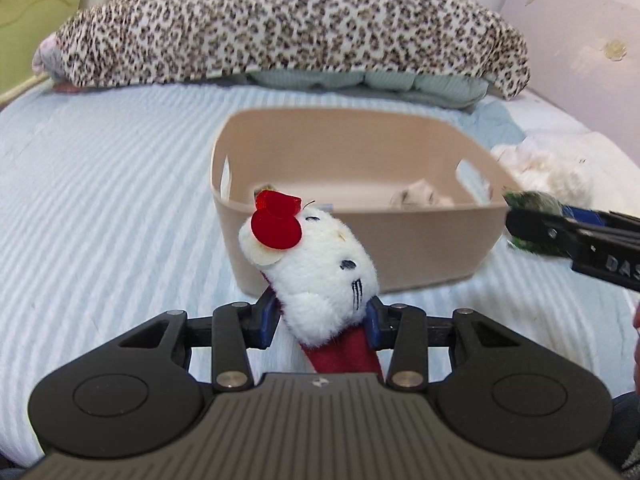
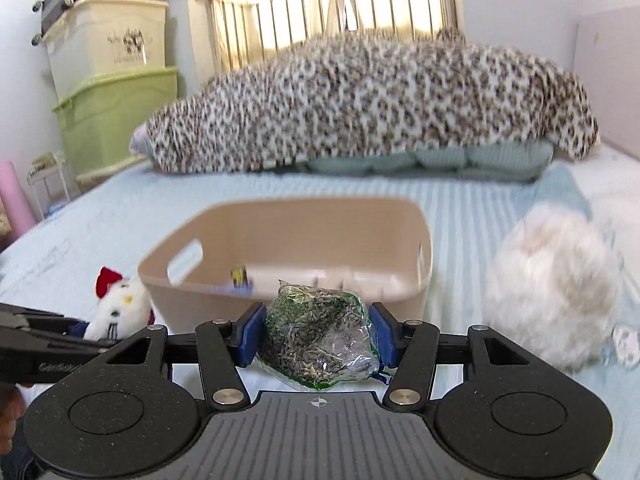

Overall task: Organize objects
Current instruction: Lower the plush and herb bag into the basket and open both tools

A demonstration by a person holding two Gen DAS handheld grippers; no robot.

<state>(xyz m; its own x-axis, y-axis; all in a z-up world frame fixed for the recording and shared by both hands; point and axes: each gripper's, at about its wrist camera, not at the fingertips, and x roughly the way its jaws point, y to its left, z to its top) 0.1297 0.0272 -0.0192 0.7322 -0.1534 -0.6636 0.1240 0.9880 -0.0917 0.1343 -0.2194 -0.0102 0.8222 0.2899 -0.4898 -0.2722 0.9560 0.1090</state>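
Note:
My left gripper (image 1: 322, 322) is shut on a white cat plush (image 1: 316, 268) with a red bow, held just in front of the beige bin (image 1: 420, 240) on the bed. My right gripper (image 2: 316, 332) is shut on a clear bag of dried herbs (image 2: 320, 336), held before the bin's (image 2: 424, 256) near wall. The right gripper also shows in the left wrist view (image 1: 528, 224) at the bin's right corner. The plush shows in the right wrist view (image 2: 120, 308) at the left. The bin holds a small yellow-blue item (image 2: 240, 278) and a pale bundle (image 1: 420, 196).
A fluffy white plush (image 2: 556, 284) lies right of the bin on the striped blue bedspread (image 1: 100, 200). A leopard-print blanket (image 2: 360, 108) is piled on pillows behind. Green and cream storage boxes (image 2: 116, 120) stand at the far left.

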